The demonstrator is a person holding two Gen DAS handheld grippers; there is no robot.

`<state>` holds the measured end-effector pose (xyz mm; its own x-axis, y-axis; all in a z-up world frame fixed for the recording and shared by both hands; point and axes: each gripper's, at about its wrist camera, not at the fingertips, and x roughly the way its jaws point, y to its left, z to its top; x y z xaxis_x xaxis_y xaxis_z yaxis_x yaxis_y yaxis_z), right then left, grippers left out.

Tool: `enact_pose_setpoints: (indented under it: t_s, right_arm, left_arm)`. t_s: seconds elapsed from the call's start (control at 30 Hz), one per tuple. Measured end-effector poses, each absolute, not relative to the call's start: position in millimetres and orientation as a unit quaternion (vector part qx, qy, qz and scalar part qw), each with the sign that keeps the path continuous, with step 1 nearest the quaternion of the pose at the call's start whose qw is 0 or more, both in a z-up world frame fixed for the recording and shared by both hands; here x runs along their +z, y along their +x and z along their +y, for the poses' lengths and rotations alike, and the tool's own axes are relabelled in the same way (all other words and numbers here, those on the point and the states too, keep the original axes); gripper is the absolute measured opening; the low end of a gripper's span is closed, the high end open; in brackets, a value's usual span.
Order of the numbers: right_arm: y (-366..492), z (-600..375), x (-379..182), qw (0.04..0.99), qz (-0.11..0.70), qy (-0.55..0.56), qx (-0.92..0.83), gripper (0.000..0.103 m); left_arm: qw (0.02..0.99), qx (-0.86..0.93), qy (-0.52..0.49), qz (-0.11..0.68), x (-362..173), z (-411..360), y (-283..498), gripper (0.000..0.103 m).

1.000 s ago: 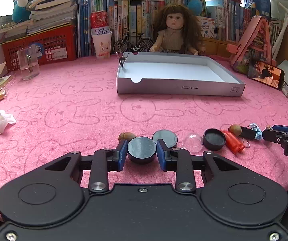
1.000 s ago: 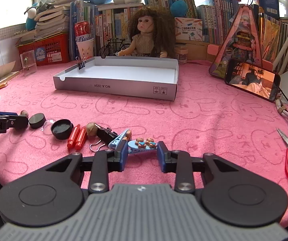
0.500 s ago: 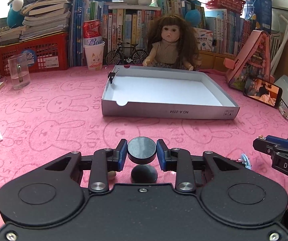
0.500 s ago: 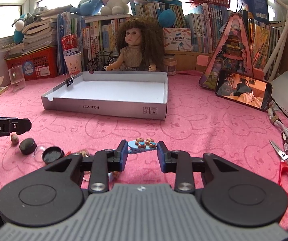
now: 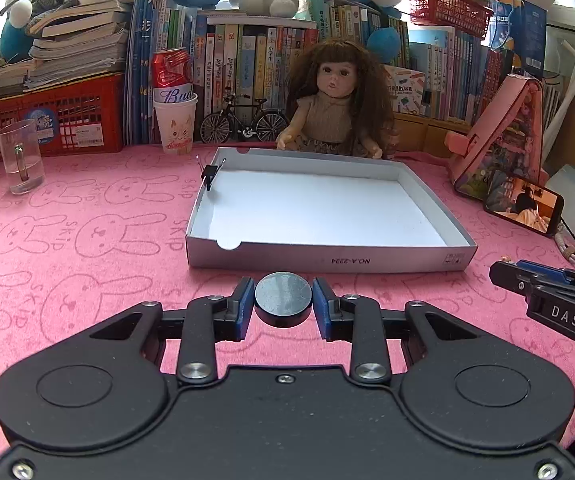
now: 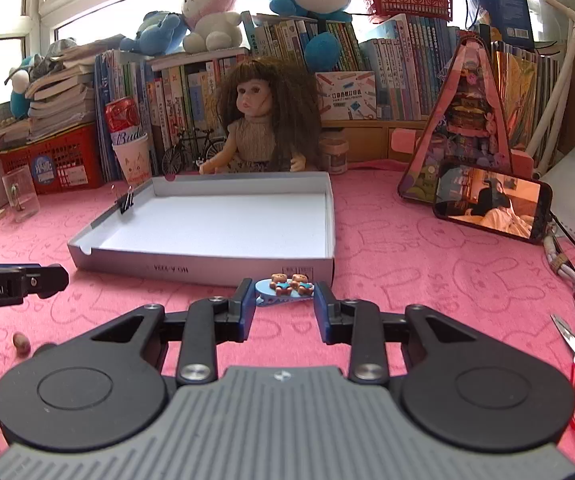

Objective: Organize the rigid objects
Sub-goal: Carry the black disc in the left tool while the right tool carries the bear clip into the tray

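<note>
Pink cloth printed with rabbit outlines covers the tabletop (image 5: 87, 240). At its middle lies a shallow white box (image 5: 327, 254) (a binder clip (image 5: 209, 172) on its left wall), with a doll (image 5: 335, 112) and rows of books (image 5: 239, 64) along the far edge. Left tongs (image 5: 283, 306) are clamped on a black disc (image 5: 283, 298); right tongs (image 6: 285, 306) are clamped on a blue bear clip (image 6: 285, 288), both near the box's front wall.

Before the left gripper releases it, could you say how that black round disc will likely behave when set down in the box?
The black disc looks rigid, keeping its shape between the closed jaws. Set flat in the box, its broad faces should stop it rolling. Dropped on edge, it might roll; its smooth finish may slide.
</note>
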<state>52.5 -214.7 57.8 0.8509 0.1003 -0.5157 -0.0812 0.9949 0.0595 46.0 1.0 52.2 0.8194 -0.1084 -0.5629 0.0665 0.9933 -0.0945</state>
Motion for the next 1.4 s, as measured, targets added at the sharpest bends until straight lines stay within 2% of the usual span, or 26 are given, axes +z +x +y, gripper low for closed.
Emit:
enact_pose_setpoints:
  t_s: [0.77, 1.4]
  right_arm:
    - [142, -207, 69, 0.953, 0.295, 0.044, 0.059, 0.036]
    - [212, -204, 52, 0.905, 0.407, 0.102, 0.077, 0.036]
  left_arm:
    - [0.940, -0.041, -0.052, 0.336, 61, 3, 150, 0.030]
    - [0.899, -0.043, -0.078, 0.429, 35, -4, 225, 0.030]
